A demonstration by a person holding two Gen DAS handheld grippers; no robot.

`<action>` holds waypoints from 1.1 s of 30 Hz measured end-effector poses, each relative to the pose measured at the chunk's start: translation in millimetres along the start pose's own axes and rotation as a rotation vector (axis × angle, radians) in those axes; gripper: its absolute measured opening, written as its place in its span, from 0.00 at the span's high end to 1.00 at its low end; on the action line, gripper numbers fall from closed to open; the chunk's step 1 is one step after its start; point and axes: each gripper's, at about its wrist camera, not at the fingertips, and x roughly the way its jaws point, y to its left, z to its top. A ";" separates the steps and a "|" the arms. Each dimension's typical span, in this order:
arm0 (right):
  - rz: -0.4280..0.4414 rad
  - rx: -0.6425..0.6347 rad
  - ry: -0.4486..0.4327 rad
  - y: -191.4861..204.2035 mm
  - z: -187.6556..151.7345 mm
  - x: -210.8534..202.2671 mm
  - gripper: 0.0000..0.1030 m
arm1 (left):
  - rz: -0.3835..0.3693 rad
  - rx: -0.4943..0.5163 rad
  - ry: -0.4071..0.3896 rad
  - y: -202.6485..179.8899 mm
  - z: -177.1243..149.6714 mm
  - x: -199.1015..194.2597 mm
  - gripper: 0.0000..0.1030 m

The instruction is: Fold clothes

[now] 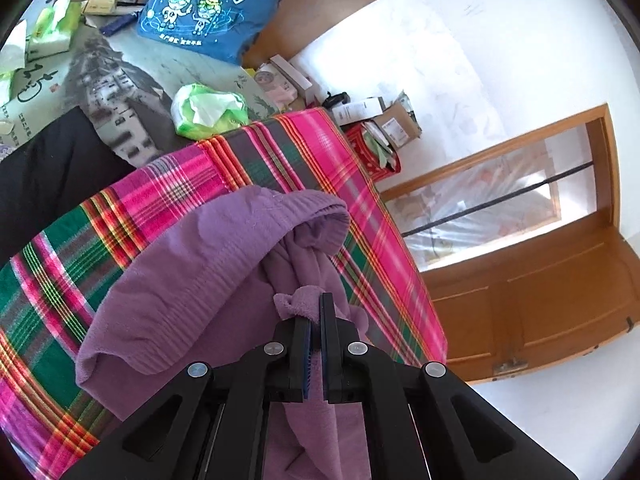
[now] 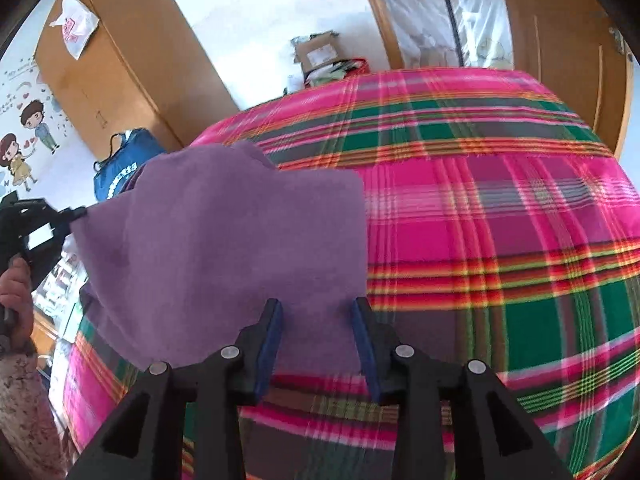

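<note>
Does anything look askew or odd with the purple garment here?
Yes. The purple garment is bunched and twisted where the left gripper pinches it, not laid flat on the plaid cloth. The right gripper has its fingers open over the near edge, gripping nothing.

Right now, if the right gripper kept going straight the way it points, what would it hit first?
Most likely the purple garment: its near edge already lies between the open right gripper fingers, with the plaid cloth right beneath. Depth is hard to judge.
</note>
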 end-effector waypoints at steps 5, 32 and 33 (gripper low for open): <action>-0.009 0.006 -0.007 0.2 2.1 -0.3 0.92 | -0.001 0.010 0.011 -4.0 -5.1 -0.1 0.97; -0.344 0.049 -0.445 -22.8 -4.1 -202.9 0.95 | -0.124 0.263 0.217 -102.9 -84.1 22.6 0.97; -0.357 0.061 -0.445 -27.0 -4.9 -203.3 0.95 | -0.127 0.271 0.225 -107.6 -87.0 26.0 0.97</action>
